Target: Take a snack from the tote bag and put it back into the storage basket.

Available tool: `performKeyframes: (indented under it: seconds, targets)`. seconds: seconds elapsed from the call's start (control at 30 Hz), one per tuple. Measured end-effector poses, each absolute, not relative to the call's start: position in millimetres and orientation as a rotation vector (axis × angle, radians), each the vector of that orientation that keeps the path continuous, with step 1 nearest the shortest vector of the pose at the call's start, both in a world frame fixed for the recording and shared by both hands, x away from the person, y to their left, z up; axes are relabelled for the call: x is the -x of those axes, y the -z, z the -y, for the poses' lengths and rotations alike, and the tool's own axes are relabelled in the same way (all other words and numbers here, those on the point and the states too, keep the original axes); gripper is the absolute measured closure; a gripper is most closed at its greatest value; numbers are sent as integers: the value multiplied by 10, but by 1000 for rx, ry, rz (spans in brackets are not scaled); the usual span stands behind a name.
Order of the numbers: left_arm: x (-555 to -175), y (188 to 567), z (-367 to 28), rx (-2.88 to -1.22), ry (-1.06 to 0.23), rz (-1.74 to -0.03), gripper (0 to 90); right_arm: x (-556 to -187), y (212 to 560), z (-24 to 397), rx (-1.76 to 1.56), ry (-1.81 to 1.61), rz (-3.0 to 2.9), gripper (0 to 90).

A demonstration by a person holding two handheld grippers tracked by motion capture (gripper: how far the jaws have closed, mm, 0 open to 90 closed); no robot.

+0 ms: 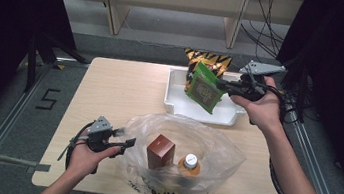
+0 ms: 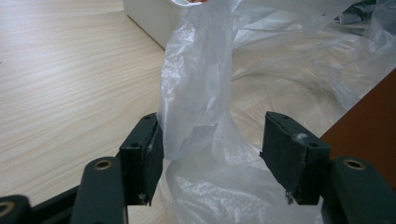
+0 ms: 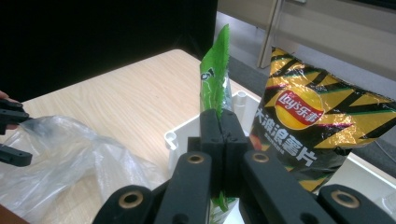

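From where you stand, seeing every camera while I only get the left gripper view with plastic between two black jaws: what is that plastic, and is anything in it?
Observer: It is a clear plastic bag on the table, holding a brown box and an orange-capped bottle.
Operator: What is the other hand doing?
Observer: The right gripper is shut on a green packet, held above a white tray.
Operator: Anything else in the tray?
Observer: A black and yellow chip bag stands at its far side.
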State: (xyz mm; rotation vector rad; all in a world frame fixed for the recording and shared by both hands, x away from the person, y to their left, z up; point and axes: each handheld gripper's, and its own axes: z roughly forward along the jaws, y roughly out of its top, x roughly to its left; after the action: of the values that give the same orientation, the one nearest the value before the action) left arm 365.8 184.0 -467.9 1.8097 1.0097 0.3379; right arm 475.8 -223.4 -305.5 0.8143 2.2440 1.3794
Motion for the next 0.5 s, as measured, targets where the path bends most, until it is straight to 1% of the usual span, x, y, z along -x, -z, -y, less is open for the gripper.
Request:
performKeyframes:
  seconds: [0.5]
  targets:
    - [-3655, 4683, -1842, -1806, -335, -1013, 387, -4996, 3204, 2168, -874, -1344, -2259, 900]
